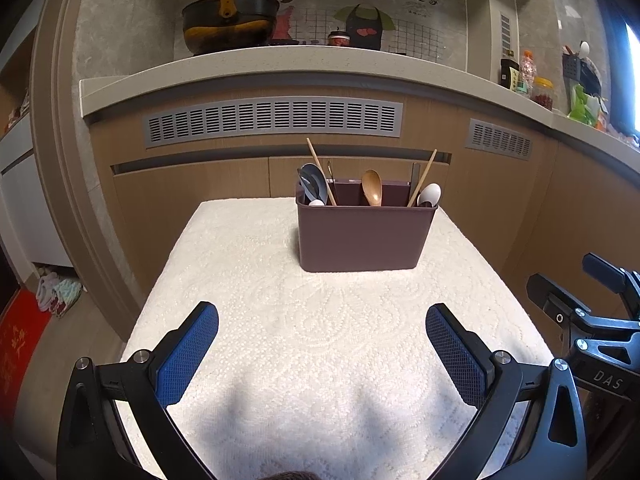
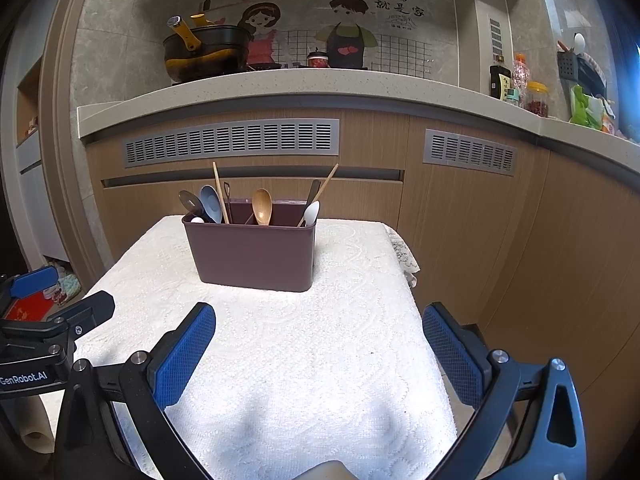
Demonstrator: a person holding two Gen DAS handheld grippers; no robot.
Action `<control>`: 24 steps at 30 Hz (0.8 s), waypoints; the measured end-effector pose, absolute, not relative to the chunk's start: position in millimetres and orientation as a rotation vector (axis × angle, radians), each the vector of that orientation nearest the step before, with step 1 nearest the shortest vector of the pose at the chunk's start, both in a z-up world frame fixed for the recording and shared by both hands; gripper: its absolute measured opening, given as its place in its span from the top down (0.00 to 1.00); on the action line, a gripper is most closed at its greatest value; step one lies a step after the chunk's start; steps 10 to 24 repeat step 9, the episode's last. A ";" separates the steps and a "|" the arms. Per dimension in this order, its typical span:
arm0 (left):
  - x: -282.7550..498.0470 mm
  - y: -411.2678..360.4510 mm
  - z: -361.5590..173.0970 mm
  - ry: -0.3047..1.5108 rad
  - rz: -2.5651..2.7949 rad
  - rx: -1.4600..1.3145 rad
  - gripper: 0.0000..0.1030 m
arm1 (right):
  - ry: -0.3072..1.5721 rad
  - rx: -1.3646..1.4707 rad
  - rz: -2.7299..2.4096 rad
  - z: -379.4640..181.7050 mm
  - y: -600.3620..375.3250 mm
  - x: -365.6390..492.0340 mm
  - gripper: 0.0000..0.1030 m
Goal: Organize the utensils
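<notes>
A brown plastic utensil caddy [image 1: 362,236] [image 2: 254,254] stands at the far side of a small table under a white lace cloth [image 1: 280,320] [image 2: 304,340]. In its left part lean grey-blue spoons [image 1: 312,184] [image 2: 210,204] and a chopstick [image 1: 320,170]. A wooden spoon [image 1: 372,188] [image 2: 262,207] stands in the middle. A white spoon [image 1: 429,194] [image 2: 311,213] and another chopstick [image 2: 320,192] lean at the right. My left gripper [image 1: 322,346] is open and empty over the near cloth. My right gripper [image 2: 318,344] is open and empty too, beside it.
Wooden cabinet fronts with grey vents [image 1: 272,120] rise just behind the table. The countertop above holds a black pot [image 1: 228,24], bottles and jars [image 1: 524,76]. The right gripper's body [image 1: 592,320] shows at the left view's right edge. A red mat [image 1: 20,348] lies on the floor at left.
</notes>
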State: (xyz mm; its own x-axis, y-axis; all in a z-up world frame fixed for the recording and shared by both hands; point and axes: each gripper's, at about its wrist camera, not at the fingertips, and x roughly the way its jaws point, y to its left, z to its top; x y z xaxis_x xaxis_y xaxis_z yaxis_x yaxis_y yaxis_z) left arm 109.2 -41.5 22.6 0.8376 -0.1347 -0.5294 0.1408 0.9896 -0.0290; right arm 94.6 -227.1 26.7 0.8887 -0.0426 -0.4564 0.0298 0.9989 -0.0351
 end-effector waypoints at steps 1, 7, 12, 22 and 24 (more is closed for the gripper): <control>109.5 -40.7 22.7 0.559 -0.146 0.009 0.00 | 0.474 -0.027 -0.038 26.7 -227.1 94.6 0.00; 112.1 -36.4 20.8 0.555 -0.140 0.008 0.00 | 0.477 -0.027 -0.034 26.4 -227.4 95.4 0.00; 113.1 -35.9 19.5 0.558 -0.137 0.010 0.00 | 0.480 -0.027 -0.032 26.0 -227.6 96.2 0.00; 113.1 -35.9 19.5 0.558 -0.137 0.010 0.00 | 0.480 -0.027 -0.032 26.0 -227.6 96.2 0.00; 113.1 -35.9 19.5 0.558 -0.137 0.010 0.00 | 0.480 -0.027 -0.032 26.0 -227.6 96.2 0.00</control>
